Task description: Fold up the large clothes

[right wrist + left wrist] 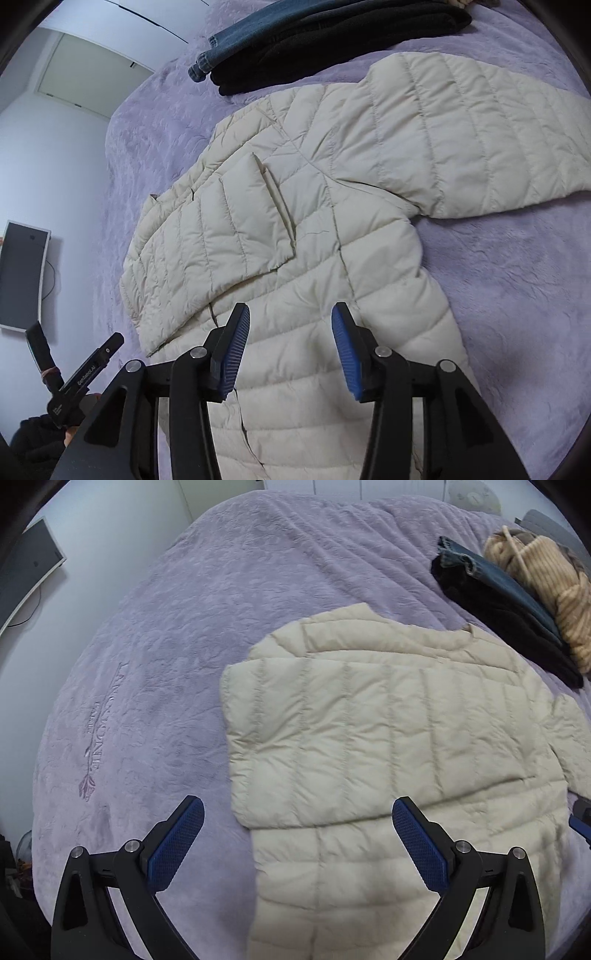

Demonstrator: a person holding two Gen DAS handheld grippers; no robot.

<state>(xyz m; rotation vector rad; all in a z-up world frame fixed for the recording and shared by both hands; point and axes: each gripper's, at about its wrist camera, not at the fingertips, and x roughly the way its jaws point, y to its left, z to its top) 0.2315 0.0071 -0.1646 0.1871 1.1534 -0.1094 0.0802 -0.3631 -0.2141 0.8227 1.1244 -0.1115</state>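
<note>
A cream quilted puffer jacket (369,731) lies flat on a lilac bedspread (184,627). In the right wrist view the jacket (332,240) has one sleeve (236,225) folded across its body, while the other sleeve (480,125) stretches out to the right. My left gripper (298,806) hovers open and wide over the jacket's left edge, nothing between its blue pads. My right gripper (291,312) is open above the jacket's lower body, its pads clear of the fabric. The left gripper's body (85,380) also shows at the lower left of the right wrist view.
A pile of folded clothes (498,602) sits on the bed beyond the jacket: jeans, a black garment and a beige knit (546,583). The same pile (332,40) lies at the top of the right wrist view. A dark monitor (22,273) is by the wall.
</note>
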